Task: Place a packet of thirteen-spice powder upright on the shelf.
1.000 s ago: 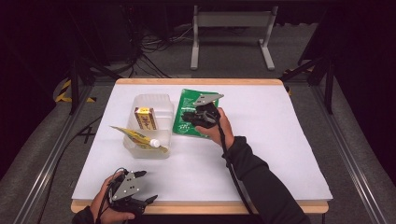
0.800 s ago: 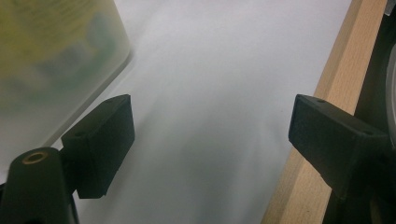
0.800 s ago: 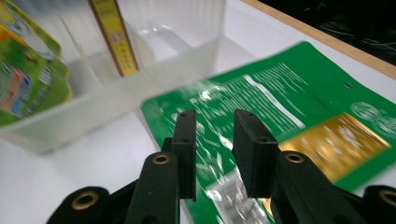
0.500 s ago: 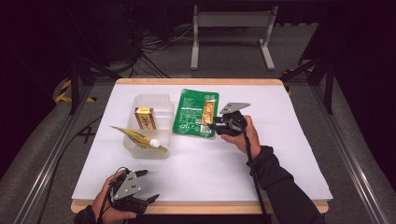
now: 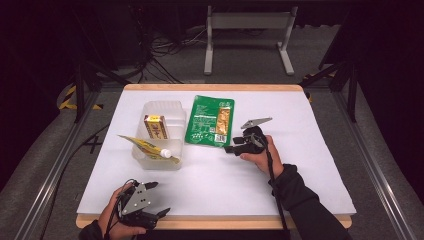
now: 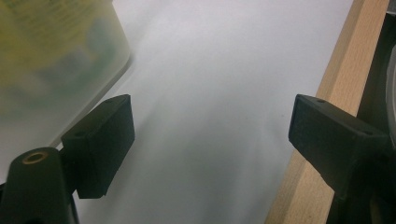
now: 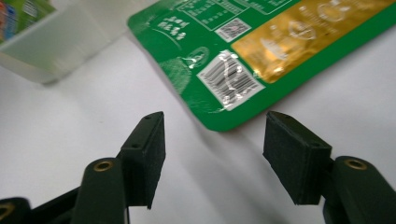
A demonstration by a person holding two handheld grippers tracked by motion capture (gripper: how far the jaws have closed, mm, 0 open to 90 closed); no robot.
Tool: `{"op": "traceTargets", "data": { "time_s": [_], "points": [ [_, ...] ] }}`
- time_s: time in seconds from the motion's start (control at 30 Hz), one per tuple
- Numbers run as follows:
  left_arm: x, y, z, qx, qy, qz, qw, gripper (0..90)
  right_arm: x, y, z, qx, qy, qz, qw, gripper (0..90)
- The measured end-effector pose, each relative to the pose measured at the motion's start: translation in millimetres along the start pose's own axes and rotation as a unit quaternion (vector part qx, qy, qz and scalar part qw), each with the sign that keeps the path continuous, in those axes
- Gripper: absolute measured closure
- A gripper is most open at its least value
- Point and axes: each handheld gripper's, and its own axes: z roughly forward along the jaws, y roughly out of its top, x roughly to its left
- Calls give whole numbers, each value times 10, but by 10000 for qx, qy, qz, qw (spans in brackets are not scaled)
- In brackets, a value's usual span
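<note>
A green snack packet [image 5: 210,120] with a gold panel lies flat on the white table top [image 5: 300,170]. My right gripper [image 5: 231,148] sits low just off the packet's near right corner, pointing at it. In the right gripper view the packet [image 7: 243,60] lies ahead of the right gripper [image 7: 212,126]. Its jaws have just been opening and nothing is between them. My left gripper [image 5: 159,199] rests open at the table's near left edge, holding nothing. In its own view the left gripper [image 6: 210,121] spans bare table.
A clear plastic bin [image 5: 165,107] stands left of the packet, holding a small box [image 5: 156,126] and a yellow tube [image 5: 145,146]. The bin [image 6: 51,56] is close ahead of the left gripper. The table's wooden edge [image 6: 322,107] runs beside it.
My right gripper has let go of the green packet, pulled back to the right and toward the near side, and sunk lower with its jaws spreading. The left gripper has kept still.
</note>
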Motion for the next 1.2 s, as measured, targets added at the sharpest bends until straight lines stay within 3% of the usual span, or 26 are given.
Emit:
{"op": "traceTargets", "data": {
  "time_s": [0.1,0.27,0.4,0.47,0.57,0.63,0.7,0.83,0.87,0.9,0.93,0.97,1.1,1.2],
  "points": [
    [-2,1,6,-5,-12,12,10000,151,18,-10,71,78,216,80,9997,399],
    [-10,8,26,45,-39,45,10000,151,-15,-10,109,-41,206,334,9992,451],
    [-20,17,43,74,-48,65,9999,151,-119,-15,120,-226,232,973,9947,450],
    [-20,17,36,62,-61,88,9999,151,-133,-10,95,-189,222,1222,9921,417],
    [-16,9,31,58,-63,54,9999,150,-136,-9,58,-88,290,1334,9906,391],
    [-14,9,37,56,-83,44,9999,151,-152,-23,42,-64,405,1539,9872,382],
    [-27,17,46,92,-94,106,9999,151,-168,-10,93,-80,664,1642,9842,390],
    [-28,26,57,93,-97,101,9999,151,-197,2,111,-169,671,1803,9812,414],
    [-28,28,64,95,-111,87,9999,151,-223,-2,115,-204,730,1916,9785,436],
    [-30,34,75,106,-131,95,9998,151,-286,-19,124,-285,852,2195,9715,468],
    [-30,39,83,113,-140,115,9998,151,-286,-19,124,-285,852,2195,9715,468],
    [-39,50,97,150,-147,143,9997,151,-302,-20,132,-330,929,2419,9653,477],
    [-49,52,90,138,-145,174,9997,151,-299,-23,114,-262,834,2469,9651,485],
    [-41,46,74,103,-138,148,9997,151,-255,-19,55,-103,757,2418,9673,404]
  ]
}}
